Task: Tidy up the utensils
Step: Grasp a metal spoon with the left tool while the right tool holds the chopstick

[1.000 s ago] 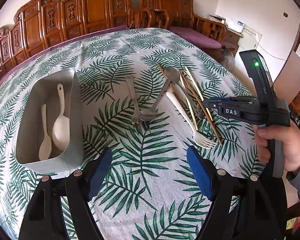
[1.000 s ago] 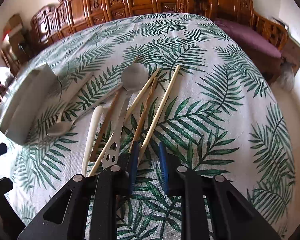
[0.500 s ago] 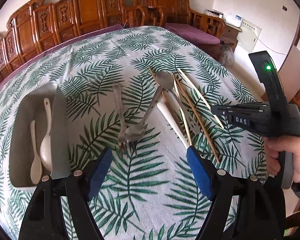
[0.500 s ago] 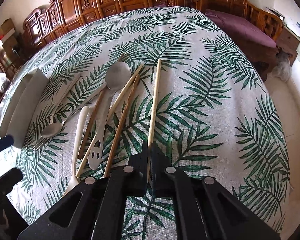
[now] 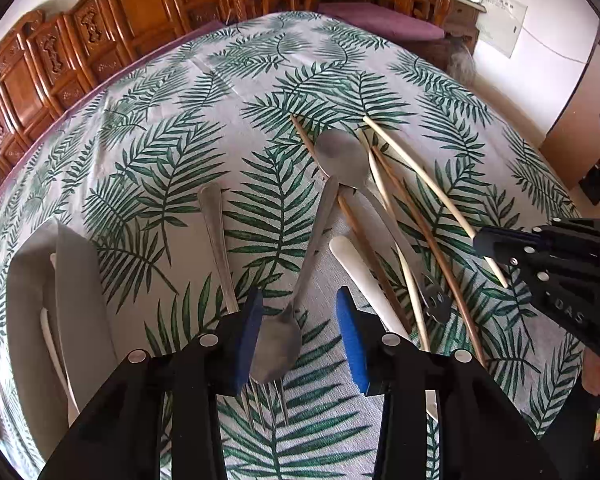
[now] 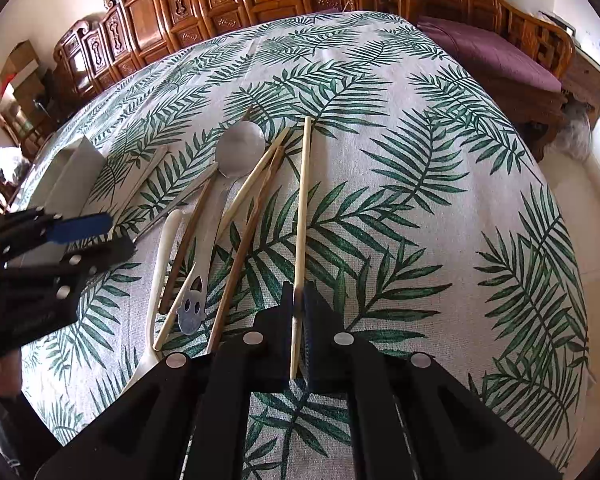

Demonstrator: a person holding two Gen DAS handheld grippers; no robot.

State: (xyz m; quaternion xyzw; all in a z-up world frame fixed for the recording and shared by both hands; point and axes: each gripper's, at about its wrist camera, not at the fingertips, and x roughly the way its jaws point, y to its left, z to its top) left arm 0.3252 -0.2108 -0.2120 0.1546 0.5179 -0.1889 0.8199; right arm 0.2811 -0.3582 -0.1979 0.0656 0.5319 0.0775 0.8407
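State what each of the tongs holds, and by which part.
Right tongs: shut on the pale chopstick, near its close end. Left tongs: closing around the small metal spoon, not yet gripping.

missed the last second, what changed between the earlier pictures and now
The right hand-held gripper shut on the pale wooden chopstick. The left hand-held gripper moved over the small metal spoon, jaws closing, not gripping. Other utensils stayed put.

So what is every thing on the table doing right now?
Left tool: closing around the small metal spoon, not gripping yet.
Right tool: shut on a pale chopstick.
Metal fork: lying flat, tines under the spoon.
Big metal spoon: lying among the chopsticks.
Grey bin: holding white spoons.
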